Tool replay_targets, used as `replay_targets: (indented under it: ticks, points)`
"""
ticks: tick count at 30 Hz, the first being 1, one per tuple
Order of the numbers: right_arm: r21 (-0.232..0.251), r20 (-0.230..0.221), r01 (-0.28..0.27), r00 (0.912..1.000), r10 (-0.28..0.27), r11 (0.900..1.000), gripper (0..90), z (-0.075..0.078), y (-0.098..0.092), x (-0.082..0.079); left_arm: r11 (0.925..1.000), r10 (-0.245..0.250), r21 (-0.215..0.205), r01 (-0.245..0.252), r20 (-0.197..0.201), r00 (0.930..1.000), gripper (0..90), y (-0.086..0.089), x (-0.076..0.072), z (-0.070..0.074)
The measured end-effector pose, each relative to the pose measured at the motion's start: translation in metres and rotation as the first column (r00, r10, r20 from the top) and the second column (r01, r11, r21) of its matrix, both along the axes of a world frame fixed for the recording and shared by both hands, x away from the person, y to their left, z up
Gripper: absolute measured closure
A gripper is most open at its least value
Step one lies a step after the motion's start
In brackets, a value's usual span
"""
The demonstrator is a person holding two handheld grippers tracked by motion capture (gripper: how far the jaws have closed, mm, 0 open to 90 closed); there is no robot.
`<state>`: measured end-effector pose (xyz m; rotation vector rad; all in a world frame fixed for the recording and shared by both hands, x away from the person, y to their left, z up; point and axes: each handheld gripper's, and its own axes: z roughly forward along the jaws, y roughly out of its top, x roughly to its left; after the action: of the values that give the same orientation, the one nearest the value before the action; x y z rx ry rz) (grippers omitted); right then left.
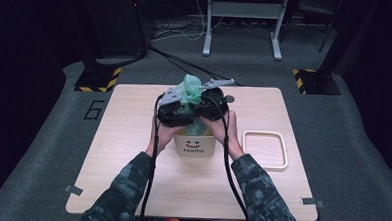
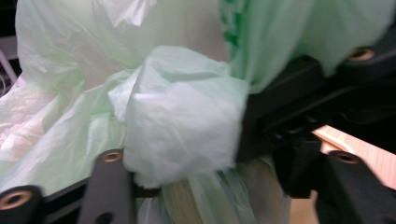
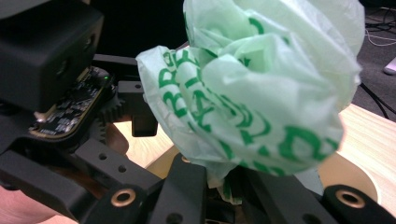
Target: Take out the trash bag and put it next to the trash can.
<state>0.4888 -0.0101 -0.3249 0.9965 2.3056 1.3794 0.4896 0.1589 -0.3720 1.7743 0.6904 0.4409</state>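
Note:
A crumpled pale green plastic bag (image 1: 190, 92) with darker green print is bunched up above a small white box (image 1: 195, 146) that bears a smiley and the word "Hello". Both grippers meet at the bag over the box. My left gripper (image 1: 180, 111) comes in from the left, and a wad of the bag (image 2: 182, 116) is pinched between its black jaws. My right gripper (image 1: 202, 105) comes in from the right with its jaws shut tight on the printed part of the bag (image 3: 261, 93). The bag's lower part hangs down into the box and is hidden there.
A light wooden table (image 1: 131, 177) carries the box at its middle. A white square frame tray (image 1: 284, 152) lies to the right of the box. A small round disc (image 1: 229, 98) sits behind the grippers. Stands with yellow-black bases (image 1: 98, 78) are on the floor beyond.

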Motion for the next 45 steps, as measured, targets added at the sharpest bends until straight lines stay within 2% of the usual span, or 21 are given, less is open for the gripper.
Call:
replay_targets:
  ticks: [4,8,11,14,17,21,25,29,33,41,45]
  points:
    - [0.005,-0.015,-0.011,0.9998,0.011,1.0,87.8,0.0,-0.003,0.002,0.9997,-0.022,0.016,0.021,0.023,0.9995,56.7,-0.001,-0.001,-0.002]
    - [0.017,-0.032,-0.017,0.9993,0.017,1.0,86.5,0.001,-0.006,0.004,0.9993,-0.031,0.019,0.031,0.018,0.9993,66.4,-0.002,0.001,-0.003]
    - [0.027,-0.028,-0.02,0.9994,0.021,0.999,82.8,0.002,-0.01,0.004,0.999,-0.036,0.028,0.035,0.037,0.9987,73.4,-0.003,-0.001,-0.002]
    - [0.025,-0.013,-0.017,0.9998,0.018,1.0,75.3,0.005,-0.016,0.002,0.9977,-0.039,0.057,0.036,0.058,0.9976,76.9,-0.006,-0.004,0.0]
    - [0.011,0.007,-0.006,1.0,0.006,1.0,60.0,0.009,-0.023,-0.002,0.9965,-0.047,0.072,0.042,0.065,0.9968,78.5,-0.007,-0.005,0.002]
    - [0.03,-0.002,0.012,0.9999,-0.012,0.999,46.2,0.012,-0.034,-0.004,0.9961,-0.044,0.079,0.039,0.058,0.9973,78.7,-0.005,-0.003,0.002]
    - [0.021,-0.014,0.018,0.9997,-0.018,1.0,32.1,0.009,-0.043,-0.007,0.9965,-0.041,0.075,0.036,0.06,0.9974,79.0,-0.002,-0.003,0.004]
    - [0.024,-0.015,0.016,0.9998,-0.015,1.0,22.3,0.002,-0.053,-0.014,0.9969,-0.036,0.072,0.032,0.054,0.9979,79.3,0.001,-0.002,0.007]
    - [0.022,-0.012,0.029,0.9995,-0.028,0.999,17.4,-0.009,-0.062,-0.025,0.9974,-0.029,0.067,0.026,0.048,0.9984,79.5,0.003,-0.002,0.008]
    - [0.022,-0.009,0.092,0.9958,-0.091,0.996,13.9,-0.034,-0.073,-0.045,0.9976,-0.024,0.065,0.021,0.043,0.9988,79.8,0.005,-0.003,0.011]
    - [0.017,-0.022,0.116,0.9931,-0.115,0.993,12.9,-0.05,-0.077,-0.053,0.9979,-0.021,0.062,0.018,0.042,0.9989,79.7,0.006,-0.003,0.013]
